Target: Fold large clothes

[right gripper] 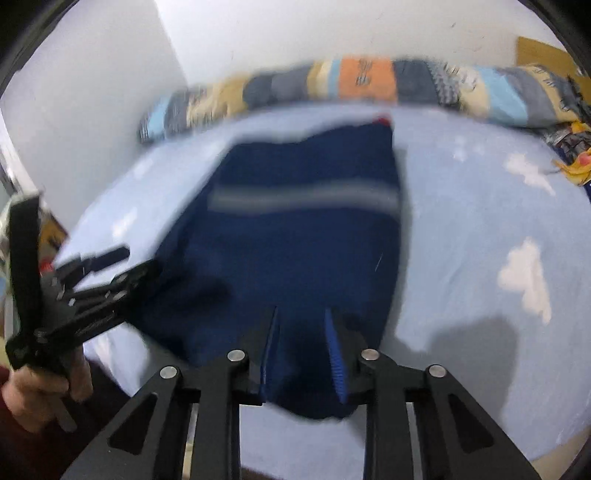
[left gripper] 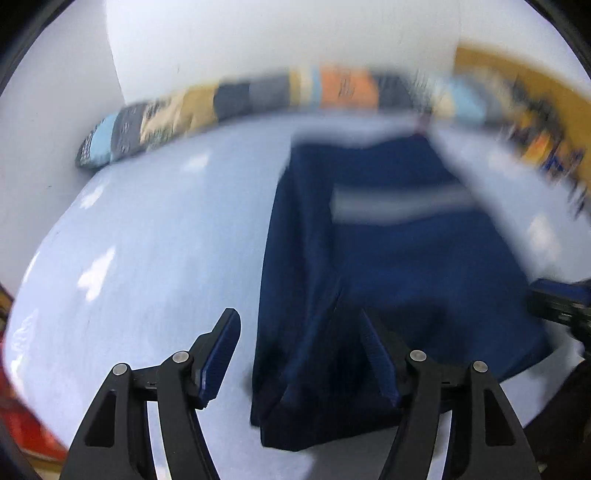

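Two tools, one big navy garment (right gripper: 295, 251) spread on the light-blue bed (right gripper: 480, 229), already narrowed lengthwise by the look of it. It's soft and floppy, probably light, so I'd grab the near hem corners. Left tool (left gripper: 299, 354) is spread wide, holding nothing. Right tool (right gripper: 301, 354) is parted over the hem; I can't tell if it's pinching cloth.

A pale blue bedsheet (right gripper: 461, 229) with white cloud shapes covers the bed; a patchwork bolster (right gripper: 369, 79) lies along the far edge against white walls (right gripper: 295, 33).
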{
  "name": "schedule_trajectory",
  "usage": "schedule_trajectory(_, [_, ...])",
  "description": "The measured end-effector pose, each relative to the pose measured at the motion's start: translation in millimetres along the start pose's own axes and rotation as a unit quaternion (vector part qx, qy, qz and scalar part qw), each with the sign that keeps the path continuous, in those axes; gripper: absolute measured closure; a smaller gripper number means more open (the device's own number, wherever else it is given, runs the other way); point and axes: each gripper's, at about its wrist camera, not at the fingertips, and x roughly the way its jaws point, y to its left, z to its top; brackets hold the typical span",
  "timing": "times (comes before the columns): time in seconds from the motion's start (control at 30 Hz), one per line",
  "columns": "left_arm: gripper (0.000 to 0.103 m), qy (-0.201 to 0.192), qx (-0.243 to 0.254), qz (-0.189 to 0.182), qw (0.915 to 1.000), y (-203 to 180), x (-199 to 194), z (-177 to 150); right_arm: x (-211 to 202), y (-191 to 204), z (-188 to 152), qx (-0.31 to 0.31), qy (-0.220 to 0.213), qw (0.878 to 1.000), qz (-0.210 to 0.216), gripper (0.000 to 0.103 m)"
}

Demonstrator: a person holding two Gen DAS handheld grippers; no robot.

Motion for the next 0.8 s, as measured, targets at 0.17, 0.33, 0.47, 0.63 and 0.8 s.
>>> schedule_trajectory(0.17, [0.026, -0.018, 0.003, 0.011, 0.9998, -11.9, 27.0, 9.4, 28.9, 2.9, -3.1, -0.021, 0.042, 0.998, -0.030, 0.073])
schedule_trajectory(0.33, [0.027, -0.091, -0.024, 0.014, 0.9955, -0.5, -12.6, 13.0, -4.8, -3.4, 29.3, 0.005, -0.038, 0.999, 0.001, 0.071])
schedule_trajectory(0.47, [0.024, -0.095, -0.032, 0.005, 0.9950, 1.9, -6.9, 46.5, 8.4, -20.7, 85.5, 0.024, -0.033, 0.999, -0.024, 0.071])
schedule_trajectory(0.63, [0.022, -0.048, -0.005, 0.006, 0.9988, 2.2, 39.1, 73.2, 68.6, -49.4, 140.2, 0.065, 0.020, 0.997, -0.026, 0.069])
schedule_trajectory(0.8, [0.016, 0.008, -0.023, -0.011, 0.9997, 12.3, 82.7, 73.3, 115.3, -62.5, 135.8, 0.082, 0.069, 0.994, -0.028, 0.068])
